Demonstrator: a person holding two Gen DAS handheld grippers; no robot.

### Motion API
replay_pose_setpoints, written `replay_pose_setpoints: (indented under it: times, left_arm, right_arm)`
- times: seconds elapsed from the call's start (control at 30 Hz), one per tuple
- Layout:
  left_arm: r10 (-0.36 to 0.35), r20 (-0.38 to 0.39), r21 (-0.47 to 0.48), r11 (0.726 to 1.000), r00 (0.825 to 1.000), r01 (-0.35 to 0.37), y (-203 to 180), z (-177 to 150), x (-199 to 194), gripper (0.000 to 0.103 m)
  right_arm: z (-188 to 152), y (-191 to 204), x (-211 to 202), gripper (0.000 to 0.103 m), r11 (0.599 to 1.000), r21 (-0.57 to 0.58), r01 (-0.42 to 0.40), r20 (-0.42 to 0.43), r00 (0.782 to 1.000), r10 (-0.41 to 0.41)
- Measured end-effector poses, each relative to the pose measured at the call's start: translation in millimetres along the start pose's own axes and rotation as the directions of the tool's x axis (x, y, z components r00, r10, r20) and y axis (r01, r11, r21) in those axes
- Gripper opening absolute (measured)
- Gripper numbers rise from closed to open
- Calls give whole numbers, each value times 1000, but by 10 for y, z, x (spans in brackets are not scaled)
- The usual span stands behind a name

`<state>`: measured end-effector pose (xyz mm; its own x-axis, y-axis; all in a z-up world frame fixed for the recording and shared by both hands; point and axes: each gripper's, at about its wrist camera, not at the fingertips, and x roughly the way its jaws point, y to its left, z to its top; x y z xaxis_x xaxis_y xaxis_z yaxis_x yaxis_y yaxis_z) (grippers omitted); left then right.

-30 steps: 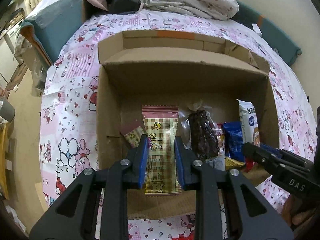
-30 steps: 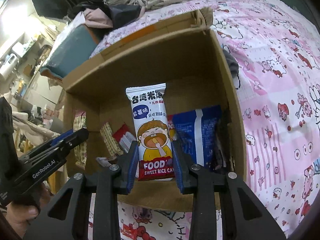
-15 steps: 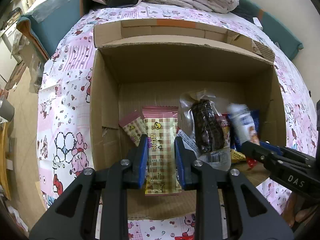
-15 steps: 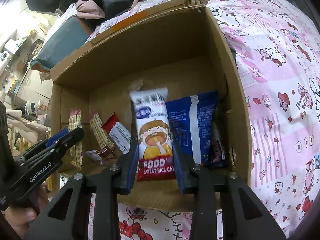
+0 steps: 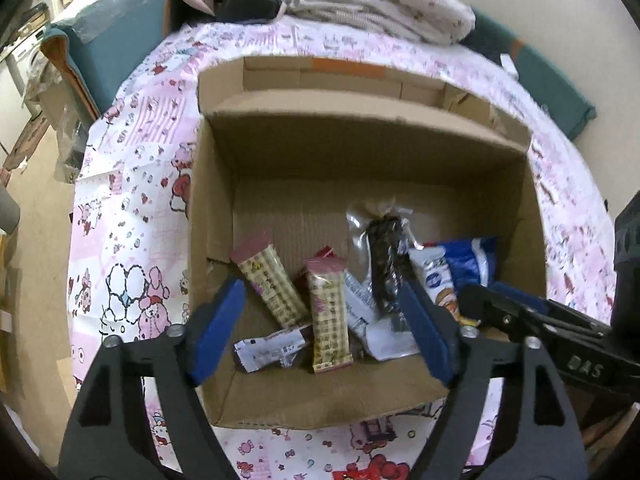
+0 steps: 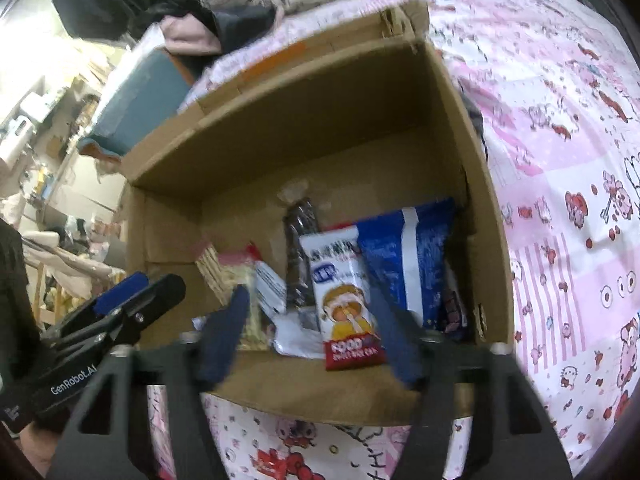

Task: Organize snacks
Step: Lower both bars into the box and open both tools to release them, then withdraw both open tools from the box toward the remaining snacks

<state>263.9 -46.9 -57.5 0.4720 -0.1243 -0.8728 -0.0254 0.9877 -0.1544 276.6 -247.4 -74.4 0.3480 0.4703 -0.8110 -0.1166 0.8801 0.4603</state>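
Pink cartoon-print bedspread [image 5: 132,208] underneath, rumpled bedding [image 5: 372,4] heaped at the far end, a teal cushion [image 5: 116,36] off to the far left. Resting on the bedspread, an open cardboard box [image 5: 208,208] with its flaps folded outward.

Inside the box, on its floor toward the near wall, a loose cluster of snacks:
- a checked beige wafer pack [image 5: 329,317] lying lengthwise near the middle, with a second checked pack [image 5: 269,282] angled to its left
- a small white wrapper [image 5: 272,350] in front of those two, close to the near wall
- a dark bar in clear wrap [image 5: 386,256] just right of centre, its top pointing at the far wall
- a white rice cake pack [image 6: 344,300] with a cartoon child and a red band at the bottom, leaning beside the dark bar
- a blue bag [image 6: 408,256] against the right wall, partly behind the rice cake pack

Left tool [image 5: 320,332] hanging over the near-left part of the box, blue pads spread wide, gripping nothing — the wafer pack lying free between them on the box floor. Right tool [image 6: 310,334] over the near-right part, pads likewise spread wide with nothing gripped — the rice cake pack sitting loose between them, touching neither. Both views somewhat blurred.
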Motion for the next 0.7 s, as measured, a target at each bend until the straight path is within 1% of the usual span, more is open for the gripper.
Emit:
replay_pose_setpoints:
  times: [0.1, 0.13, 0.2, 0.3, 0.4, 0.57, 0.7]
  left_arm:
    - [8, 23, 4, 1000, 1000, -9, -10, 4, -78, 80]
    - [8, 24, 3, 1000, 1000, -8, -6, -2, -95, 80]
    - [5, 25, -6, 1000, 1000, -5, 13, -29, -132, 80]
    - [4, 23, -11, 1000, 1000, -4, 23, -81, -189, 80]
    - [7, 36, 0, 1000, 999, -7, 7, -124, -274, 80]
    - [-16, 79, 31, 999, 997, 13, -31, -186, -477, 80]
    - [-20, 100, 42, 999, 995, 16, -30, -289, -599, 80]
  right_arm:
    - [-3, 37, -100, 78, 999, -29, 14, 38, 999, -13]
    - [-11, 31, -138, 79, 1000, -25, 9, 49, 999, -8]
    - [-28, 17, -200, 87, 1000, -8, 13, 69, 998, -12]
    - [-70, -20, -300, 91, 999, 20, 27, 100, 995, -28]
    - [-112, -38, -395, 92, 999, 29, 22, 111, 994, -25]
    - [-213, -24, -550, 92, 999, 22, 30, 126, 992, -32]
    - [-372, -33, -654, 92, 999, 38, 26, 122, 992, -30]
